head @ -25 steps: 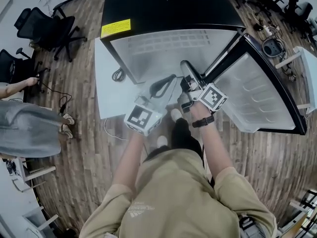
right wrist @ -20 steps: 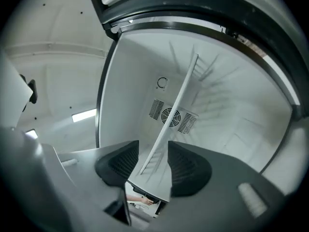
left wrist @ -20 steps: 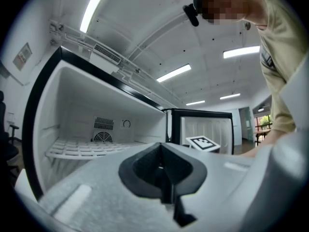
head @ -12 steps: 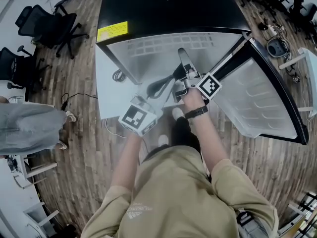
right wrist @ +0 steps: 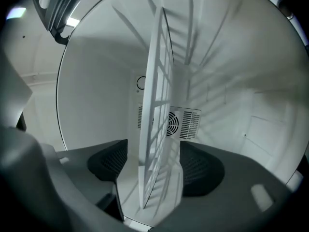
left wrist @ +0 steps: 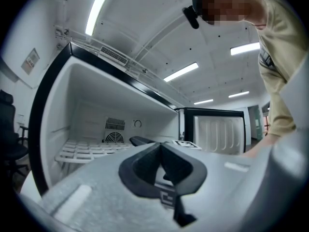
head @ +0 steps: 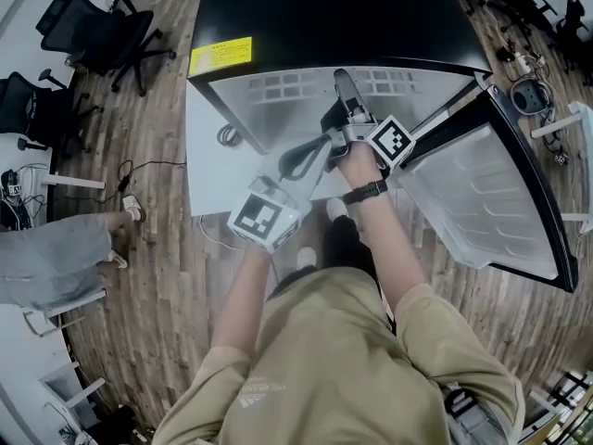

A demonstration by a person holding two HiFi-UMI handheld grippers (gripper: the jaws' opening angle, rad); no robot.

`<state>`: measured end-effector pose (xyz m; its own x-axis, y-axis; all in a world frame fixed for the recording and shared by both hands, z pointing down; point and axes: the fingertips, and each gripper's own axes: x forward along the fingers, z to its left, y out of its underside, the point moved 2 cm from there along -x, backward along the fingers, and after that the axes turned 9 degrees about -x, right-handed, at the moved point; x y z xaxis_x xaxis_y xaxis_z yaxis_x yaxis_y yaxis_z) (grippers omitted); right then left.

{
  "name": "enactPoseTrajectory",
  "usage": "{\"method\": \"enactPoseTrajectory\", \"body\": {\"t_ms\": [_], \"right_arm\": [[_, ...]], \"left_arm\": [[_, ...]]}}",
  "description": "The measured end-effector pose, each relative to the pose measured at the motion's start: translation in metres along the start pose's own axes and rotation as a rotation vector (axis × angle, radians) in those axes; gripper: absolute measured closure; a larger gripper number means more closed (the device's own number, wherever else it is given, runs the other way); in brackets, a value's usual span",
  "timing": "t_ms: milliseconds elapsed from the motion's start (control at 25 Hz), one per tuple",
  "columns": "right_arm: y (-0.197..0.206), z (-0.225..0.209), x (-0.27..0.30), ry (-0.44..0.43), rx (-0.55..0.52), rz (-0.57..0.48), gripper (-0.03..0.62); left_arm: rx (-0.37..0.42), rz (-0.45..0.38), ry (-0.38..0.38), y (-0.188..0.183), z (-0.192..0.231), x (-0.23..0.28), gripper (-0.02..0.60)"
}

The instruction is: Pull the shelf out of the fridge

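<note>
The black fridge (head: 324, 17) stands with its door (head: 482, 202) swung out to the right. Its white grid shelf (right wrist: 155, 129) shows edge-on in the right gripper view, running back toward the fan grille. My right gripper (head: 341, 86) reaches into the cabinet. Its jaws are opening, with the shelf's front edge between them (right wrist: 154, 166) and the pads standing off it on both sides. My left gripper (head: 320, 146) hangs lower, in front of the fridge, shut on nothing (left wrist: 160, 151). From there the shelf (left wrist: 91, 150) lies flat inside the cabinet at left.
Office chairs (head: 93, 35) stand at the far left. A bystander's legs (head: 56, 258) are at the left edge. A coiled cable (head: 225, 137) lies on the white mat beside the fridge. Desks and gear crowd the right side beyond the door.
My right gripper has moved farther into the fridge, and the left has risen a little with it. The bystander at the left has shifted toward the frame's edge.
</note>
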<state>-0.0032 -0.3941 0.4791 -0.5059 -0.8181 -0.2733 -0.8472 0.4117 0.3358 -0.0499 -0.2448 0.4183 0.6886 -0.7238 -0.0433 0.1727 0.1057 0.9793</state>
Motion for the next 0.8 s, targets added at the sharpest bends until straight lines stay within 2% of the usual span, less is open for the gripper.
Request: {"method": "enactPoseTrajectory", "body": {"t_ms": [320, 800], "right_arm": [[-0.005, -0.008, 0.017, 0.021, 0.066, -0.032, 0.264], [-0.020, -0.021, 0.022, 0.042, 0.081, -0.071, 0.304]], "left_arm": [[0.010, 0.001, -0.002, 0.000, 0.002, 0.006, 0.584], [0.000, -0.017, 0.045, -0.008, -0.010, 0.020, 0.584]]}}
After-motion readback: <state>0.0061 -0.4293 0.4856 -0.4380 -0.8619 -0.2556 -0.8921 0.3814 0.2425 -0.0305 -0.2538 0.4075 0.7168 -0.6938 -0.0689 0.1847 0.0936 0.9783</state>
